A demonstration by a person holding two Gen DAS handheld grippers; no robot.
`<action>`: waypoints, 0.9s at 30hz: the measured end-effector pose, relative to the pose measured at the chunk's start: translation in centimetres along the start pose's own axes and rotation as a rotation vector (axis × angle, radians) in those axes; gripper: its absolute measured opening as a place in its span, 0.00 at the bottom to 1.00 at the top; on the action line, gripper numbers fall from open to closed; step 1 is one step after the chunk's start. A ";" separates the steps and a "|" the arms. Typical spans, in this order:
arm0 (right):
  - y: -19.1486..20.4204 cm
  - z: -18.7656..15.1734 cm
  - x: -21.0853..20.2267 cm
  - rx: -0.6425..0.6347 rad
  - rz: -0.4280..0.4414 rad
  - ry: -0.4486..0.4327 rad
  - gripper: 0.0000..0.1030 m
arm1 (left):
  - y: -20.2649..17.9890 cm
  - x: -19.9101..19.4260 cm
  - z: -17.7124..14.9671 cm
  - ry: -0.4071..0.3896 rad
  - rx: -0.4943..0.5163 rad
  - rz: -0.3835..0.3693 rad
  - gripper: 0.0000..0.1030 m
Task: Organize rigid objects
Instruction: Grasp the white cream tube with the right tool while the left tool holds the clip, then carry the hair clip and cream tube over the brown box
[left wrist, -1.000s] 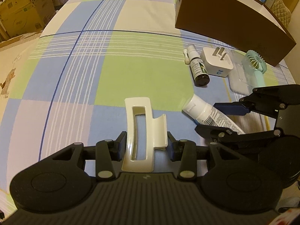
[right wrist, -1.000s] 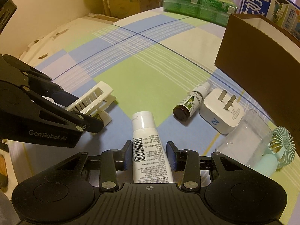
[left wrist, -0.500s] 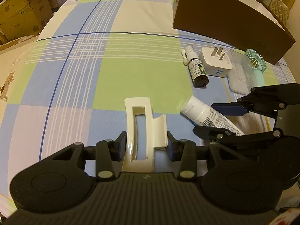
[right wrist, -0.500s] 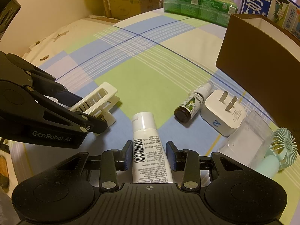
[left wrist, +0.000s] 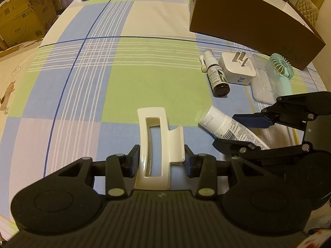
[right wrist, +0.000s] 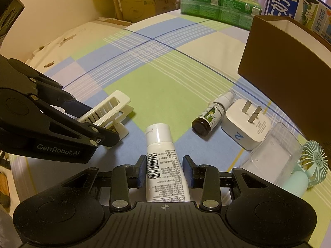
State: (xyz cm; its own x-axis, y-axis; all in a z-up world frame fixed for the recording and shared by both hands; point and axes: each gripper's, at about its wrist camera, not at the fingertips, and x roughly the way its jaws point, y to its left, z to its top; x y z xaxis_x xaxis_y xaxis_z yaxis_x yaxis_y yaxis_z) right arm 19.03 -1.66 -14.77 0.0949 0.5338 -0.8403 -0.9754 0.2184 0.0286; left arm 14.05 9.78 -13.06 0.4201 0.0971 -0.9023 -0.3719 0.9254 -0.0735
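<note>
My left gripper [left wrist: 160,159] is shut on a cream hair claw clip [left wrist: 157,142], held low over the checked cloth; the clip also shows in the right wrist view [right wrist: 109,111]. My right gripper [right wrist: 165,171] is shut on a white tube [right wrist: 163,161] with a barcode, cap pointing away; the tube shows in the left wrist view [left wrist: 225,126] too. Beyond lie a small dark spray bottle [right wrist: 209,117], a white plug adapter [right wrist: 246,128], a clear plastic case [right wrist: 271,153] and a mint handheld fan [right wrist: 308,167].
A brown open box [left wrist: 248,20] stands at the back right, behind the small items. Green packs [right wrist: 219,6] and a blue-and-white carton [right wrist: 293,2] sit at the far edge. Cardboard boxes [left wrist: 18,18] stand beyond the left edge of the cloth.
Both grippers have risen and drawn back a little with their loads, so the objects on the cloth look slightly farther off. The grips have not changed.
</note>
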 end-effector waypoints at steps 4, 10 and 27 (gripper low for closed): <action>-0.1 0.0 0.0 0.000 0.002 0.001 0.32 | 0.0 0.0 0.0 0.002 0.002 0.000 0.36; -0.8 0.1 -0.3 0.043 0.010 0.005 0.31 | 0.2 -0.3 0.1 0.000 0.003 0.002 0.36; -3.8 1.0 -5.4 0.192 -0.009 -0.118 0.31 | -0.6 -4.4 3.3 -0.116 0.028 -0.027 0.36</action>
State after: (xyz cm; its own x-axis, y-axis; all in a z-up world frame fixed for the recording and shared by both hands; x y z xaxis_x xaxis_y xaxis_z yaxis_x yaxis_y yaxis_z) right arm 22.39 -4.56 -9.79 0.1372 0.6208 -0.7719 -0.9198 0.3691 0.1333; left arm 15.19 10.01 -7.67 0.5231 0.1120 -0.8449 -0.3367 0.9378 -0.0841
